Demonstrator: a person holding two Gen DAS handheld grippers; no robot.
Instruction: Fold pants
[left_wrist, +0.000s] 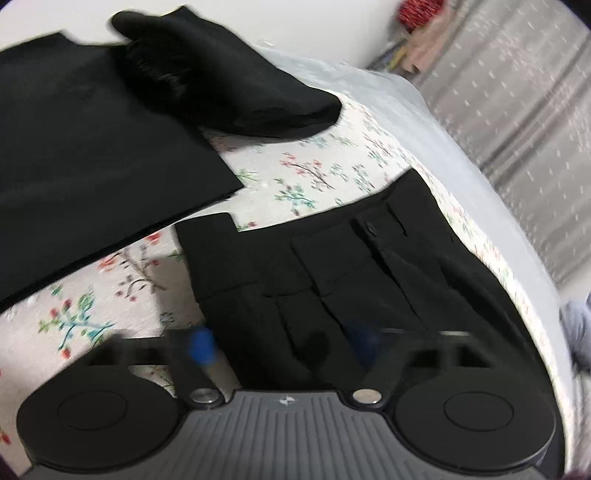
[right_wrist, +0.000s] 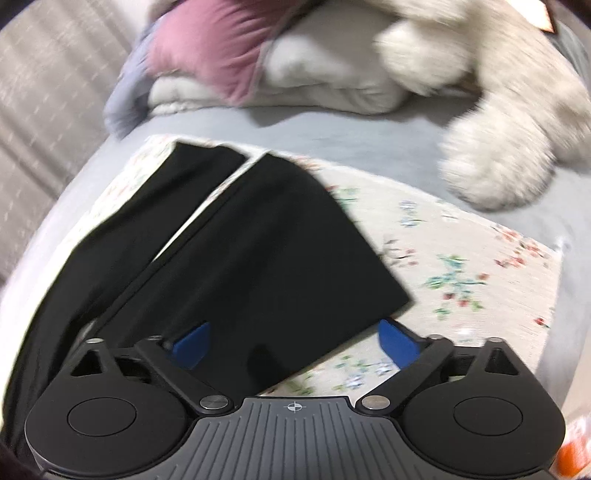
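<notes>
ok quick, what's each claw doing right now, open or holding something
left claw: open, over the pants' waistband, holding nothing.
right claw: open, astride a pant leg's hem, not gripping.

Open floral cloth (right_wrist: 461, 266) is left right of the pants (right_wrist: 236, 258); its far edge is blocked by plush toy (right_wrist: 498, 147) and bedding pile (right_wrist: 295, 81).

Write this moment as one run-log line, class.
task: fold pants | black fabric pants: waistband flat on floral cloth | left gripper: open over waist | right gripper: open around leg hem
</notes>
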